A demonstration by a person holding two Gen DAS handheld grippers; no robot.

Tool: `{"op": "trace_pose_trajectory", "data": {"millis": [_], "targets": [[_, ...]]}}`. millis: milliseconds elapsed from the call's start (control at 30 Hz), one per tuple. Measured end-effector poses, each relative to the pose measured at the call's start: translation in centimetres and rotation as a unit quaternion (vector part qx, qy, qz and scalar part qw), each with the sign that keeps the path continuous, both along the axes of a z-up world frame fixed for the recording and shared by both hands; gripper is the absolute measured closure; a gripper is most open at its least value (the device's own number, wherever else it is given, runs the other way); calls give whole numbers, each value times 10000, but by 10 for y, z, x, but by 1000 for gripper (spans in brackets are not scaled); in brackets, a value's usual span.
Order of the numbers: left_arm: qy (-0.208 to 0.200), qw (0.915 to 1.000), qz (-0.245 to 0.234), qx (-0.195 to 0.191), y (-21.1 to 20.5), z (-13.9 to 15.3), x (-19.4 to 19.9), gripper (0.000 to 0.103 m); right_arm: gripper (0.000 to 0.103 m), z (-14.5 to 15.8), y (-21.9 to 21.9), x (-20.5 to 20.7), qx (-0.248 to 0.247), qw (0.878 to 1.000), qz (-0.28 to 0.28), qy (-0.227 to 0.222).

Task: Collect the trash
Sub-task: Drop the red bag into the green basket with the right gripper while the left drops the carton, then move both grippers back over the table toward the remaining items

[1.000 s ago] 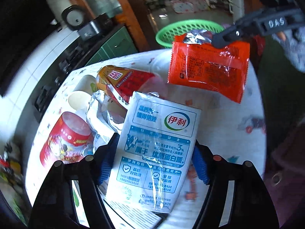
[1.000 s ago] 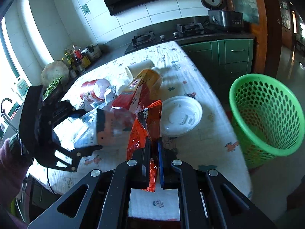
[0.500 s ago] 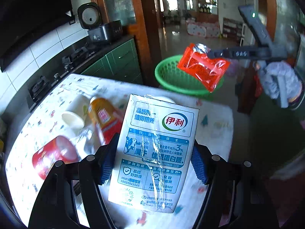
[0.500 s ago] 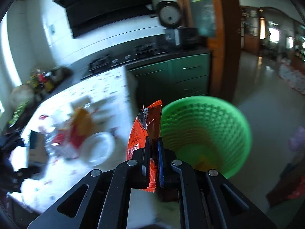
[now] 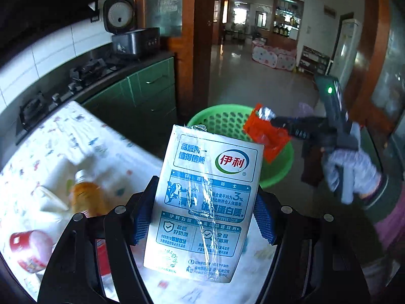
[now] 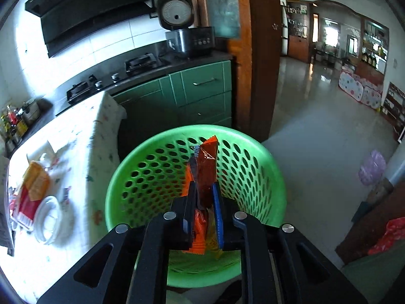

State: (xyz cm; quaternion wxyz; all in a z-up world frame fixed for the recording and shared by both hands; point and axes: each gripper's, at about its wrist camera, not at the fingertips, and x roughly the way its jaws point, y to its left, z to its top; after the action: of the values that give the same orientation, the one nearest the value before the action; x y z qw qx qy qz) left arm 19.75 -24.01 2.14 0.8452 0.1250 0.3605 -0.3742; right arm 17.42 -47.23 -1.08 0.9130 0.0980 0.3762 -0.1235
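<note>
My left gripper (image 5: 202,202) is shut on a white and blue milk carton (image 5: 207,197), held above the table's right end. My right gripper (image 6: 203,197) holds a red snack wrapper (image 6: 206,167) over the mouth of the green perforated basket (image 6: 141,167); its jaws stand slightly apart with the wrapper still between them. In the left wrist view the right gripper (image 5: 273,122) holds the wrapper (image 5: 268,136) over the basket (image 5: 283,162), just beyond the carton.
The table (image 5: 83,136) with a patterned cloth carries an orange bottle (image 5: 86,197), a red cup (image 5: 27,248) and a white cup (image 5: 50,200). In the right wrist view a white lid (image 6: 48,220) and a red-orange packet (image 6: 33,192) lie on it. Green cabinets (image 6: 200,88) stand behind the basket.
My right gripper carried the red wrapper from above the table to over the basket, and its jaws have parted a little. My left gripper lifted the carton and swung toward the basket.
</note>
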Motion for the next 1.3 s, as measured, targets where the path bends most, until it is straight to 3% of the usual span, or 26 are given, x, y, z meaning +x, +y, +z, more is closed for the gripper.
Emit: {"op": "trace_pose_trajectory", "data": {"millis": [67, 133, 600, 1000, 1133, 1300], "targets": [[27, 10000, -19, 1, -16, -2, 7, 35, 84, -5, -5, 0, 66, 10000, -46, 17], [79, 10000, 3, -20, -28, -3, 13, 35, 69, -10, -11, 0, 112, 9999, -42, 40], [568, 9979, 244, -171, -104, -26, 53, 35, 41, -7, -27, -35, 266, 9991, -144, -294], [955, 9947, 332, -202, -142, -51, 65, 33, 35, -10, -14, -60, 120, 9994, 20, -336], [928, 9947, 358, -266, -138, -51, 63, 26, 35, -13, -9, -63, 90, 9994, 70, -320], [759, 9961, 422, -176, -129, -42, 55, 26, 35, -10, -1, -67, 170, 9991, 106, -371]]}}
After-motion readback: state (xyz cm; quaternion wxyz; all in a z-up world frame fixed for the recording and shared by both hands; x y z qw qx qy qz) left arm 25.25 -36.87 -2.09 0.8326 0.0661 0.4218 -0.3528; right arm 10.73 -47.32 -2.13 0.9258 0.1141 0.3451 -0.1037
